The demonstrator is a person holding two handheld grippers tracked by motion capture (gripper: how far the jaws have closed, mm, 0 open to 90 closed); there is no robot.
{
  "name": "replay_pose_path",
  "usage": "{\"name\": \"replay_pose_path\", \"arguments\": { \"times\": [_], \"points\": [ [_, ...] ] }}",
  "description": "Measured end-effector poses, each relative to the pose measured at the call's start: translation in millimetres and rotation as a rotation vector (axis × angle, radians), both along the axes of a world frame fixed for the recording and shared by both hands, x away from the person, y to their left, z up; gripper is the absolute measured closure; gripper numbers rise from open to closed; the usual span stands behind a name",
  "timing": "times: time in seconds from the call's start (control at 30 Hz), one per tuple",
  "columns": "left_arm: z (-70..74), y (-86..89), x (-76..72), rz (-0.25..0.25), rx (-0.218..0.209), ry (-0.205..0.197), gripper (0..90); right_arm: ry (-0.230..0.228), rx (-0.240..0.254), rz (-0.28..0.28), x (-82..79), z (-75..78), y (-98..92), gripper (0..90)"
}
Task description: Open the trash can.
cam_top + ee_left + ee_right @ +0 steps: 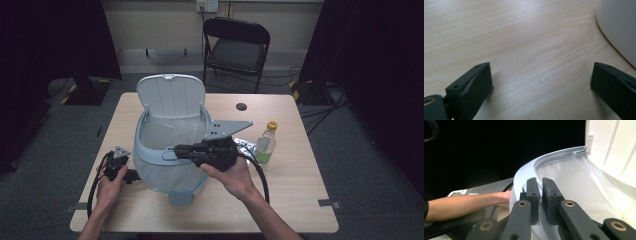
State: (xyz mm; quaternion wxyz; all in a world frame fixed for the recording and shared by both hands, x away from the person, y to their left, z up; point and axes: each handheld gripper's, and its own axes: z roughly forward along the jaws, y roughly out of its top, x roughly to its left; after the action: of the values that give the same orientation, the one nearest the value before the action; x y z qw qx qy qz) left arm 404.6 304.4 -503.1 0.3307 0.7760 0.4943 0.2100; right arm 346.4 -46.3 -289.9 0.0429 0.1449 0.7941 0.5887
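The work in hand is seating the clear liner bag (pixel 584 182) in the white step bin (pixel 167 165), which stands at the centre of the desk (pixel 295 200) with its lid (pixel 171 96) raised at the far side.

Right gripper (pixel 181 150): it reaches across the bin's near rim (pixel 524 173), pointing toward the bin's left side. In the right gripper view its fingers (pixel 533 195) stand almost together with a narrow slit between them, directly over the rim's inner edge. Whether liner film is pinched in that slit cannot be told; treat the fingers as nearly closed and carrying nothing certain.

Left gripper (pixel 541 77): it rests on the desk just left of the bin's base, fingers spread wide and holding nothing, the bin wall beside one of them.

Procedure advice:
- Keep the bin braced from the left so it does not slide while the right gripper works.
- Take the film just inside the rim; avoid clamping the hard rim itself.
- Draw the film outward over the rim with a light pull, as thin film probably tears or slips.

A bottle (pixel 266 142) stands right of the bin, clear of the work.
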Motion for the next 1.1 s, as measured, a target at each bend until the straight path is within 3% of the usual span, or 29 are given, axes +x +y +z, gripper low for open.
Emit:
{"name": "replay_pose_path", "arguments": {
  "times": [0.37,0.57,0.73,0.77,0.87,0.9,0.97,1.03,1.1],
  "points": [
    [0.0,0.0,0.0,0.0,0.0,0.0,3.5,0.004,0.026,-0.129,7.7,-2.8,-45.3,77.6],
    [0.0,0.0,0.0,0.0,0.0,0.0,3.5,0.022,0.011,-0.244,10.8,-14.0,-80.2,73.0],
    [0.0,0.0,0.0,0.0,0.0,0.0,3.5,0.063,-0.034,-0.308,16.1,-34.8,-94.5,69.2],
    [0.0,0.0,0.0,0.0,0.0,0.0,3.5,0.09,-0.056,-0.34,19.3,-48.1,-101.8,67.6],
    [0.0,0.0,0.0,0.0,0.0,0.0,3.4,0.119,-0.099,-0.398,24.4,-67.5,-112.7,66.6],
    [0.0,0.0,0.0,0.0,0.0,0.0,3.4,0.119,-0.099,-0.398,24.4,-67.5,-112.7,66.6],
    [0.0,0.1,0.0,0.0,0.002,-0.001,3.4,0.155,-0.129,-0.439,29.6,-84.2,-119.7,64.7],
    [0.0,0.0,0.0,0.0,0.0,0.0,3.4,0.155,-0.151,-0.456,31.0,-89.2,-121.1,63.7],
    [0.0,0.0,0.0,0.0,0.001,0.0,3.5,0.194,-0.179,-0.494,33.7,-107.4,-126.9,62.6]
  ]
}}
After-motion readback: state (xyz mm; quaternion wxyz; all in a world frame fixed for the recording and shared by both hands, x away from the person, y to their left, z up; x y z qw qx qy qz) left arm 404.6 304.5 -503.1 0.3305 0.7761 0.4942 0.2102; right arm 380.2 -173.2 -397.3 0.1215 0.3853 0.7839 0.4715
